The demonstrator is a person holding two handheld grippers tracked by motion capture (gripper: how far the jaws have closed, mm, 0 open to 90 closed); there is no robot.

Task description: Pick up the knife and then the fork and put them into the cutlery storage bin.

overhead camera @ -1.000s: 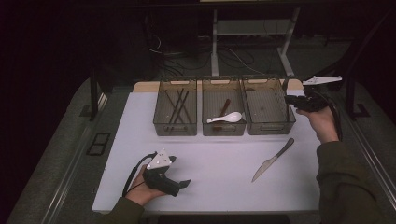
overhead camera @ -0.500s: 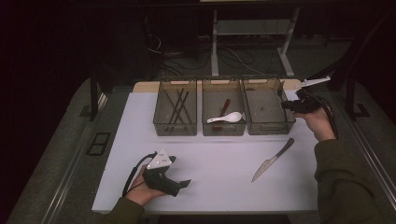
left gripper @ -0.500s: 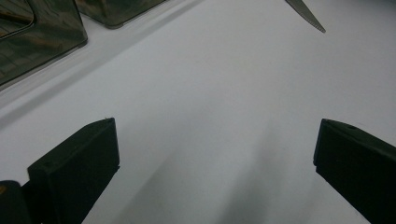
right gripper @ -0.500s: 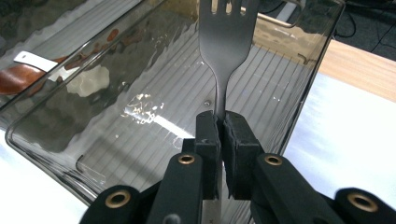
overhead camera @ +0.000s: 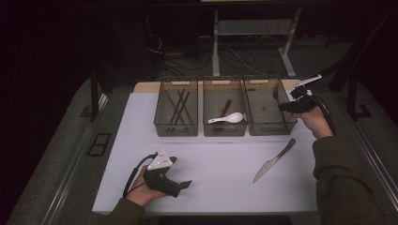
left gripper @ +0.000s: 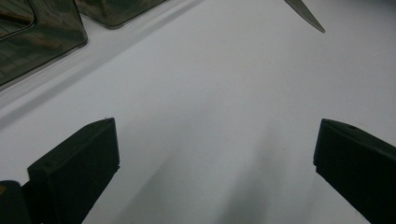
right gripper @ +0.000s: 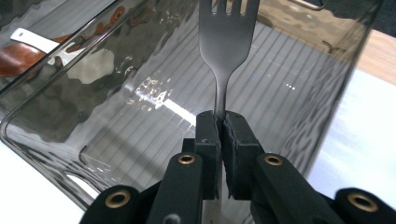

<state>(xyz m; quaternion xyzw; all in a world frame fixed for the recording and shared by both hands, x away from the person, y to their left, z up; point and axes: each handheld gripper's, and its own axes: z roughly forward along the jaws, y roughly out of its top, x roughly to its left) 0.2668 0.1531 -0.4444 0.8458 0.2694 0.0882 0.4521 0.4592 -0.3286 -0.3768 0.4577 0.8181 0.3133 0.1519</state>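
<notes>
Right gripper view: the fork (right gripper: pixel 227 35) is seen clamped by its handle between the pads of the right gripper (right gripper: pixel 220 122), tines pointing away, with the ribbed floor of the right bin (right gripper: pixel 154 135) spread out beneath it. So the fork is judged to be right at the drop-off, hung over that bin but not yet let go. From the high view, the right gripper (overhead camera: pixel 283 107) is found at the right bin's (overhead camera: pixel 267 127) outer wall, nosing in over the rim. Taking that bin as the landmark: the bin next to it holds the white spoon (overhead camera: pixel 227 118), laid across its near edge, with a brown utensil beside it; the bin farthest from it holds dark sticks (overhead camera: pixel 177 107), chopsticks by the look of them. Those are counted as sorted. The knife (overhead camera: pixel 274 160) is left on the table in front of the right bin, well apart from it, and is judged the one piece outstanding after the fork. The left gripper (overhead camera: pixel 186 183) is rested on the table far from the right bin, its jaws stood wide apart with nothing between them, as the left gripper view confirms.
</notes>
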